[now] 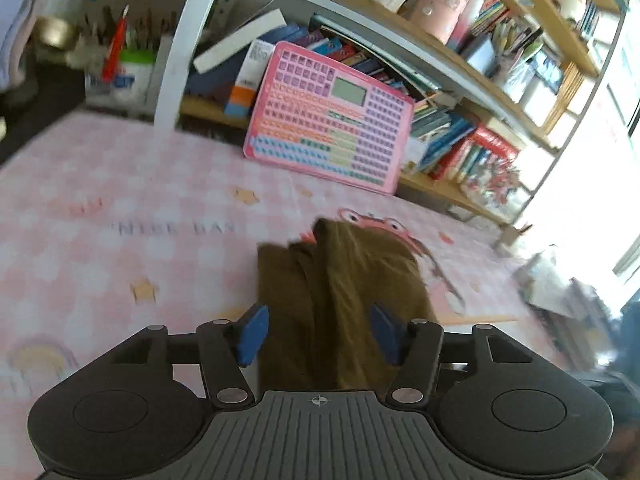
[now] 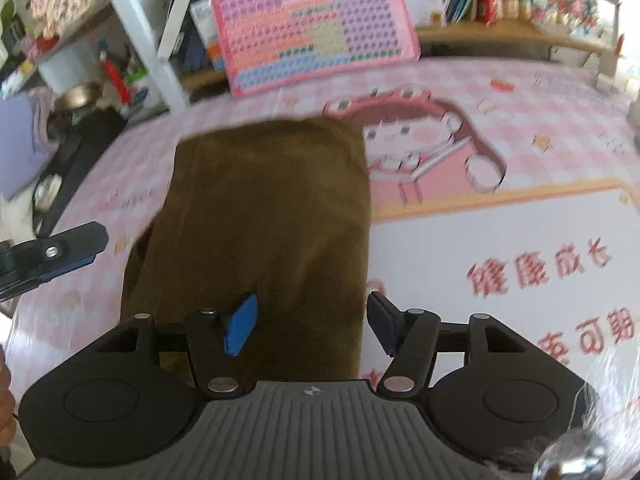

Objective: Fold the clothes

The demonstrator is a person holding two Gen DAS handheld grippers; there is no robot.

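Observation:
A brown garment (image 2: 264, 216) lies folded into a long strip on the pink checked table cover (image 2: 520, 128). In the left wrist view it (image 1: 344, 288) runs away from me, rumpled at its far end. My left gripper (image 1: 320, 330) is open, its blue pads either side of the garment's near part, a little above it. My right gripper (image 2: 310, 322) is open over the garment's near right edge. A finger of the left gripper (image 2: 60, 250) shows at the left edge of the right wrist view.
A pink toy keyboard (image 1: 332, 120) leans on a bookshelf (image 1: 472, 128) full of books at the table's far side. A white shelf post (image 1: 180, 52) stands left of it. Jars and a brass bowl (image 2: 78, 96) sit far left. The cover has a cartoon print (image 2: 416, 132).

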